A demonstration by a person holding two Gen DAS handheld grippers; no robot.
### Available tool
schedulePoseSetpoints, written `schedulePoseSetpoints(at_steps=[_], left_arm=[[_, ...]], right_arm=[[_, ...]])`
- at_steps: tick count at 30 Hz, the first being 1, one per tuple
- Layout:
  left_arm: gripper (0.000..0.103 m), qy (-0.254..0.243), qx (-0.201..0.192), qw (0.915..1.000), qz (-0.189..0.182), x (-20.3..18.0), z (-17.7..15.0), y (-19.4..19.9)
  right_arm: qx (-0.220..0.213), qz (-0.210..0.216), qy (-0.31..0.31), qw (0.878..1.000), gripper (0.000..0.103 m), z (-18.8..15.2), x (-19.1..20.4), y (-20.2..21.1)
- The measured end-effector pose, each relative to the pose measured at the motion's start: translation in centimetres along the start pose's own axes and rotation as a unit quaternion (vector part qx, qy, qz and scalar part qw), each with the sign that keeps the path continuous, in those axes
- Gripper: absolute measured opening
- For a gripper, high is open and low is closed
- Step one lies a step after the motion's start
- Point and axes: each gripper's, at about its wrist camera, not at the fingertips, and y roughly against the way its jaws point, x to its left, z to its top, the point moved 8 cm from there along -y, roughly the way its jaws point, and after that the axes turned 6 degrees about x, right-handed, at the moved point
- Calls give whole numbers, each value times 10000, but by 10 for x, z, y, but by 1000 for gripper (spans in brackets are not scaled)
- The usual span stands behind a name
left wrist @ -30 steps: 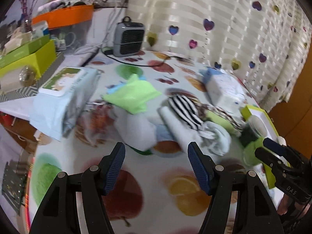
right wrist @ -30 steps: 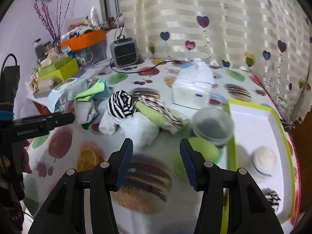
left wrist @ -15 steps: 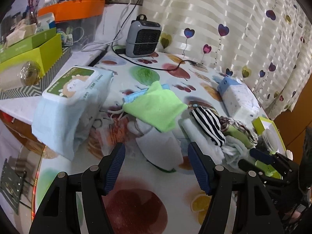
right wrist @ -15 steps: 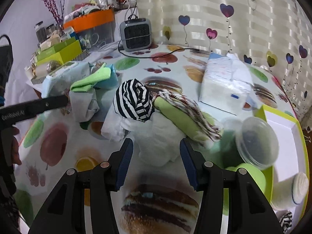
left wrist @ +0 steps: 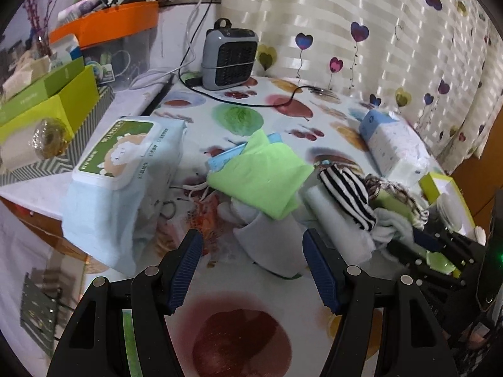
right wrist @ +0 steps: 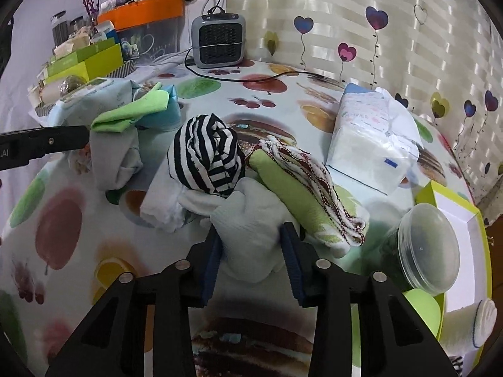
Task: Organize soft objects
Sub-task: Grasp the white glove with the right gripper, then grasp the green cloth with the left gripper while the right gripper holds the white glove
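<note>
Just in front of the striped sock (right wrist: pixel 207 160), the right gripper (right wrist: pixel 251 251) has just been closing — its pads now pinch a white glove (right wrist: pixel 248 229). Left of the striped sock, the left gripper (left wrist: pixel 251 270) gapes empty.

Your right gripper (right wrist: pixel 251 238) fingers cover both sides of the white glove (right wrist: pixel 248 220), so you can't see the contact faces. Striped cloth (right wrist: pixel 207 157) behind the fingers hides the white towel's (right wrist: pixel 160 207) far end. Right of the fingers, the tray (right wrist: pixel 471 216) is cut by the frame edge. In the left wrist view, your right gripper (left wrist: pixel 440 248) is blurred, grip unreadable.
</note>
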Motion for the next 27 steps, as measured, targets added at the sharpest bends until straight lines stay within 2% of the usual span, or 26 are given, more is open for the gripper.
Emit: schedulePoseSetpoints(at_steps=[4, 7, 12, 20, 24, 27], left_arm=[[67, -63, 35, 10000, -36, 1, 0, 9], [67, -166, -45, 9998, 41, 2, 4, 20], [67, -321, 34, 9994, 99, -6, 9, 20], [67, -929, 30, 9953, 265, -23, 14, 20], [67, -857, 6, 9958, 309, -19, 18, 21], [67, -1013, 38, 9942, 367, -26, 24, 14]], right_arm=[[-49, 3, -4, 10000, 24, -1, -1, 3], [-122, 175, -105, 9997, 21, -3, -2, 9], [-187, 447, -144, 9987, 20, -10, 0, 24], [-381, 893, -295, 9948, 20, -24, -3, 50], [-436, 973, -237, 9940, 20, -25, 0, 55], [-443, 1041, -191, 9934, 20, -23, 4, 55]])
